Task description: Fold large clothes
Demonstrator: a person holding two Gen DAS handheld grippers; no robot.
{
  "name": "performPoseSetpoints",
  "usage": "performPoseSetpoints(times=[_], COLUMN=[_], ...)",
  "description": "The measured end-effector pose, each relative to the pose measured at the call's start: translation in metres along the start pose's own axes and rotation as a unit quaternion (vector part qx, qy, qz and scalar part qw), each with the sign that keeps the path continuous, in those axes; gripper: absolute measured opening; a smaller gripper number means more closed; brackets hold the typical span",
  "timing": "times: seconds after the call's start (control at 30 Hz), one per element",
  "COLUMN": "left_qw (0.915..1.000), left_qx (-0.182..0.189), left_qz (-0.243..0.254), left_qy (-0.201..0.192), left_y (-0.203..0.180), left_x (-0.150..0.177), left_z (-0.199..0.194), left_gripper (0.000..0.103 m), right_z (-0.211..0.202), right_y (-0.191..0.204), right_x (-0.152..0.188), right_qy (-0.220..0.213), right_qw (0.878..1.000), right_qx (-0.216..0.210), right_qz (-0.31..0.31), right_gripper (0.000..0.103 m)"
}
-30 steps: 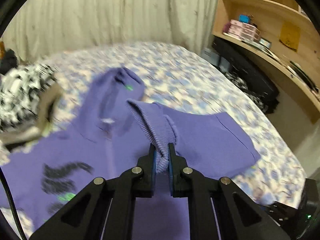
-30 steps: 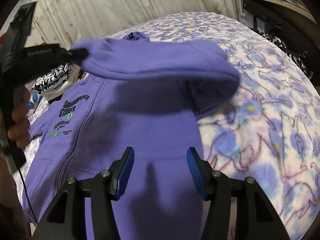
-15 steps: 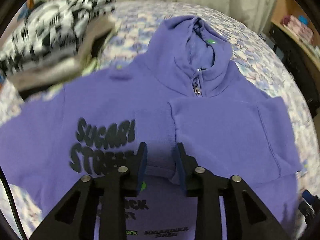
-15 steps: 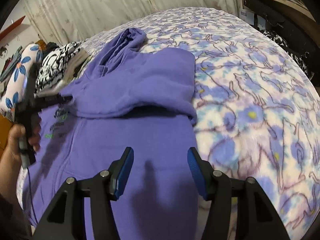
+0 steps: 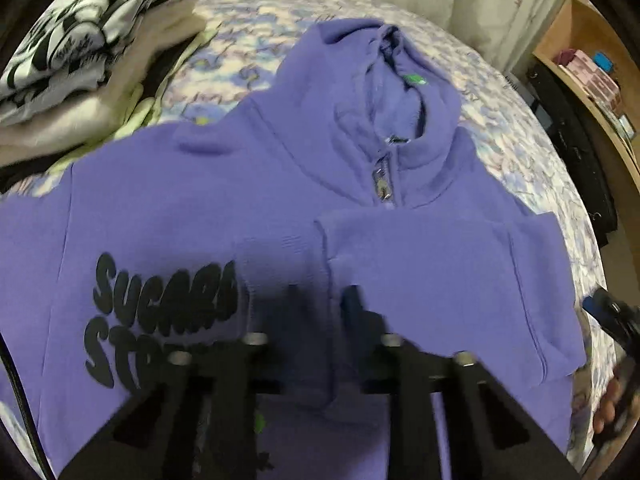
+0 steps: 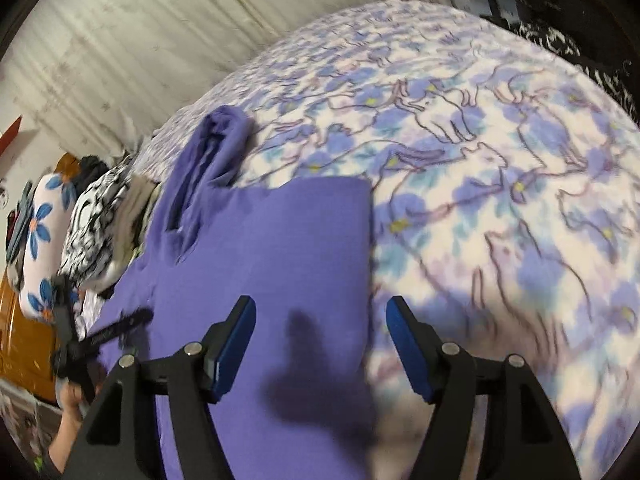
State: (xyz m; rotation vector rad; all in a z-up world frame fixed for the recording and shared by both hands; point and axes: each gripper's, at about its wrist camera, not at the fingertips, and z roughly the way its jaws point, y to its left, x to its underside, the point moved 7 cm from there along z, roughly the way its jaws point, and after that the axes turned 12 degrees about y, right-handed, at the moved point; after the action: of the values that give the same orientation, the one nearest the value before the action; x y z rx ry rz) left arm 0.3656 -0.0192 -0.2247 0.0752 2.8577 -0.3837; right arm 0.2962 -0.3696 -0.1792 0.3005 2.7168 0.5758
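Bed cover (image 6: pixel 500 152): fleece, white ground with blue flowers and outlined animal figures, spread over the whole bed; the same cover shows in the left wrist view (image 5: pixel 248 36).

Stack of folded clothes (image 5: pixel 92 52) at the upper left of the left wrist view: black-and-white patterned piece on top, beige piece under it, pale green edge lower down. The same stack (image 6: pixel 100 220) in the right wrist view, beside a white pillow with blue flowers (image 6: pixel 44 236).

Pale curtain (image 6: pixel 132 36) hangs behind the bed.

Wooden shelf (image 5: pixel 592 60) at right, holding pink boxes (image 5: pixel 588 76); dark items below it, too blurred to identify.
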Motion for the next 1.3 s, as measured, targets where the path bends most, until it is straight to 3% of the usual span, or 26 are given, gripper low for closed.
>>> performPoseSetpoints(times=[0.17, 0.23, 0.27, 0.37, 0.43, 0.53, 0.6, 0.67, 0.73, 0.83, 0.87, 0.97, 1.0, 1.07, 1.17, 1.27, 1.3], left_qw=[0.9990, 0.9976, 0.9971, 0.9972, 0.9982, 0.9975, 0.9958, 0.9946, 0.9924, 0.9925, 0.9937, 0.9975, 0.9980, 0.9980, 0.9972, 0.9980, 0.9982], left_qx=[-0.013, -0.024, -0.027, -0.030, -0.043, -0.063, -0.080, -0.085, -0.086, -0.056, -0.046, -0.012, -0.010, -0.026, -0.067, -0.051, -0.047], left_qz=[0.017, 0.014, 0.012, 0.006, 0.012, 0.019, 0.015, 0.011, 0.008, 0.008, 0.006, 0.016, 0.025, 0.034, 0.031, 0.032, 0.032], left_qy=[-0.040, -0.064, -0.070, -0.068, -0.040, -0.027, -0.043, -0.058, -0.087, -0.109, -0.102, -0.067, -0.057, -0.046, -0.011, -0.018, -0.016], left_y=[-0.007, -0.004, -0.001, 0.010, 0.015, 0.020, 0.019, 0.021, 0.019, 0.011, 0.007, -0.015, -0.023, -0.032, -0.025, -0.019, -0.018], left_x=[-0.013, -0.020, -0.023, -0.025, -0.020, -0.012, -0.010, -0.009, -0.006, 0.000, 0.002, 0.015, 0.020, 0.027, 0.036, 0.039, 0.040], left_z=[-0.025, -0.037, -0.040, -0.037, -0.016, 0.000, -0.011, -0.023, -0.043, -0.064, -0.065, -0.054, -0.047, -0.031, -0.003, -0.004, -0.006], left_gripper=[0.009, 0.009, 0.009, 0.009, 0.010, 0.019, 0.040, 0.049, 0.050, 0.051, 0.050, 0.034, 0.034, 0.034, 0.033, 0.032, 0.032], right_z=[0.040, 0.046, 0.046, 0.041, 0.053, 0.047, 0.035, 0.020, 0.005, 0.003, 0.008, 0.026, 0.032, 0.044, 0.054, 0.040, 0.034], right_y=[-0.010, -0.001, 0.004, 0.017, 0.015, 0.013, 0.015, 0.026, 0.040, 0.073, 0.082, 0.111, 0.118, 0.129, 0.115, 0.072, 0.062], right_x=[-0.018, -0.023, -0.024, -0.023, -0.018, -0.016, -0.014, -0.011, -0.005, 0.016, 0.023, 0.044, 0.052, 0.064, 0.067, 0.066, 0.066], right_qy=[0.036, 0.036, 0.034, 0.004, 0.011, 0.011, 0.007, -0.015, -0.037, -0.030, -0.019, 0.013, 0.017, 0.021, 0.027, 0.011, 0.007], right_qw=[0.999, 0.999, 0.999, 0.998, 0.995, 0.993, 0.991, 0.989, 0.986, 0.990, 0.991, 0.991, 0.989, 0.985, 0.981, 0.977, 0.978], right_qx=[-0.022, -0.020, -0.004, 0.046, 0.086, 0.114, 0.129, 0.141, 0.147, 0.102, 0.087, 0.051, 0.050, 0.069, 0.115, 0.174, 0.172], right_qz=[0.029, 0.012, -0.002, -0.038, -0.044, -0.034, -0.029, -0.043, -0.064, -0.097, -0.103, -0.125, -0.135, -0.158, -0.153, -0.119, -0.113], right_gripper=[0.067, 0.043, 0.018, 0.017, 0.018, 0.031, 0.039, 0.039, 0.039, 0.039, 0.039, 0.039, 0.039, 0.039, 0.039, 0.036, 0.031])
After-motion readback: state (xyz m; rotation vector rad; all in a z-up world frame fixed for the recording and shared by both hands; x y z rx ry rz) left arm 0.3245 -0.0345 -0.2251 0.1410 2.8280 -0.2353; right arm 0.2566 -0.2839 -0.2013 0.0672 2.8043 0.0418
